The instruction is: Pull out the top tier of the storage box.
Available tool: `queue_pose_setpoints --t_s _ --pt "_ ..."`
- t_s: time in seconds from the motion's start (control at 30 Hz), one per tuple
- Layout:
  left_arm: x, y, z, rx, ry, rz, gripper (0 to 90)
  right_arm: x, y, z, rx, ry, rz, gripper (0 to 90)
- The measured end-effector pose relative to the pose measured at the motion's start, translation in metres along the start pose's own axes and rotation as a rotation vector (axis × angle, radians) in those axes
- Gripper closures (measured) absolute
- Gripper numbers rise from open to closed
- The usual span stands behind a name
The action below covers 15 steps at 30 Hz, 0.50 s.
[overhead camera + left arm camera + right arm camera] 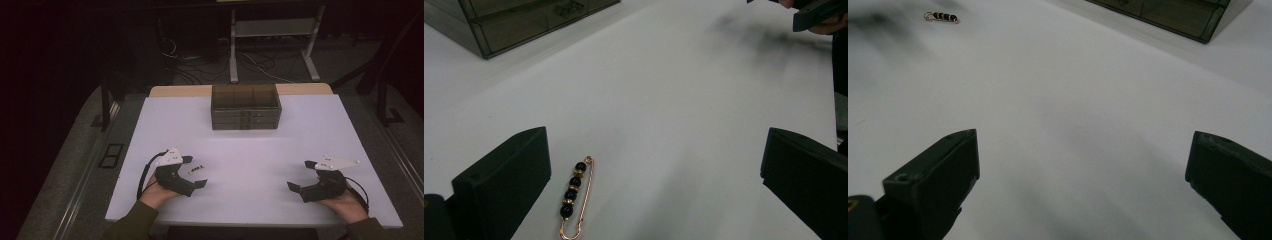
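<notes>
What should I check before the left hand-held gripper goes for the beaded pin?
1. Left hand-held gripper jaws wide open: ok.
2. Beaded pin lying flat on the white table, nothing touching it: ok.
3. Pin centred between the jaws: not ok, it lies close to the jaw on the left of the left gripper view.
4. Right hand-held gripper open and well away: ok.
5. Tinted drawer box drawers closed: cannot tell.

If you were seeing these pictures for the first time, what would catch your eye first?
A beaded pin with black beads on a coppery wire lies on the white table, between the open jaws of the left gripper. At the far edge stands a smoky clear drawer box; the right gripper holds nothing.
</notes>
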State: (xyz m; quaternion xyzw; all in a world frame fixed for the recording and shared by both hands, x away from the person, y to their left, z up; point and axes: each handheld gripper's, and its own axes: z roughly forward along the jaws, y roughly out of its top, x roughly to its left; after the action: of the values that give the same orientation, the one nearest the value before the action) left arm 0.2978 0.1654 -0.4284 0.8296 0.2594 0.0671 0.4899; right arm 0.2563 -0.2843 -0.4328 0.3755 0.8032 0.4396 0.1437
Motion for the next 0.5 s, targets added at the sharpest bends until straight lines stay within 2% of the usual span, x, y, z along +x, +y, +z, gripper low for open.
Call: queue_pose_setpoints --t_s 0.5 --pt "0.0044 -0.0006 -0.0028 -0.007 0.002 -0.01 0.0 -0.0024 0.0065 0.0019 -0.041 0.019 0.016 0.4"
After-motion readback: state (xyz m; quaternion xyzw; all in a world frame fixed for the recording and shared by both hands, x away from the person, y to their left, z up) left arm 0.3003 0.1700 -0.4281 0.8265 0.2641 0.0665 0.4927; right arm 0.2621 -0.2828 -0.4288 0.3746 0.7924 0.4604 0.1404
